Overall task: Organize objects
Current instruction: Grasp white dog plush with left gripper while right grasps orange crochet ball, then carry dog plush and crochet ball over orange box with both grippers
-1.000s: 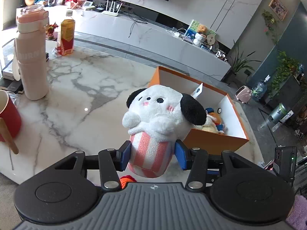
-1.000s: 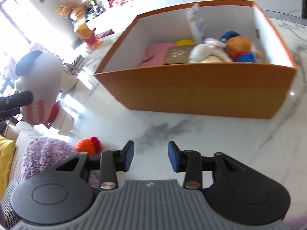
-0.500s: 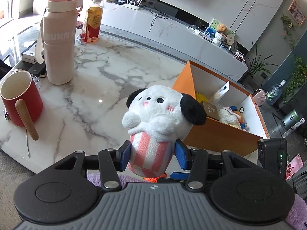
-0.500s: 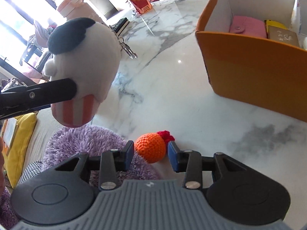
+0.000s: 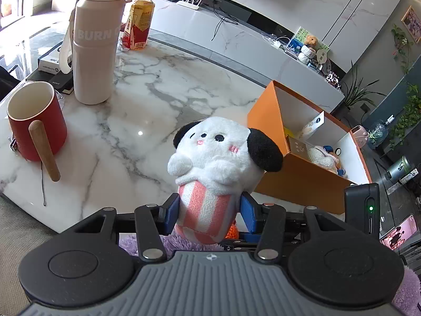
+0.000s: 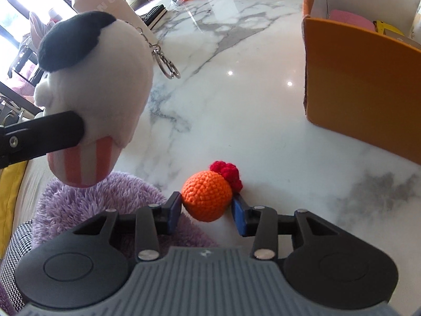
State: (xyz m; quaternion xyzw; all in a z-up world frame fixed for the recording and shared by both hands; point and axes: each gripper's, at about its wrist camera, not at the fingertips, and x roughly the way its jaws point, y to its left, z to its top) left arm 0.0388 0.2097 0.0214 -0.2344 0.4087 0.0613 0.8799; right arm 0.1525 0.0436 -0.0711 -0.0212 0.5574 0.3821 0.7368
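My left gripper (image 5: 209,212) is shut on a white plush dog (image 5: 218,163) with black ears and a pink striped base, held above the table's near edge. The plush also shows in the right wrist view (image 6: 94,100), with a keychain clasp hanging from it. My right gripper (image 6: 206,213) is open around an orange crocheted ball (image 6: 208,196) with a red tuft that lies on the marble table (image 6: 236,79); the blue pads sit beside it. An open orange box (image 5: 302,181) holding several small toys stands to the right, also in the right wrist view (image 6: 363,89).
A red mug (image 5: 34,123) with a wooden handle, a tall pink bottle (image 5: 94,39) and a drink bottle (image 5: 138,21) stand at the left. A fuzzy purple cushion (image 6: 79,205) lies at the near table edge. A yellow cushion (image 6: 10,194) is at the far left.
My right gripper swung left from the box and closed in on the orange ball, which now sits between its fingers. My left gripper drew back and left with the plush still held.
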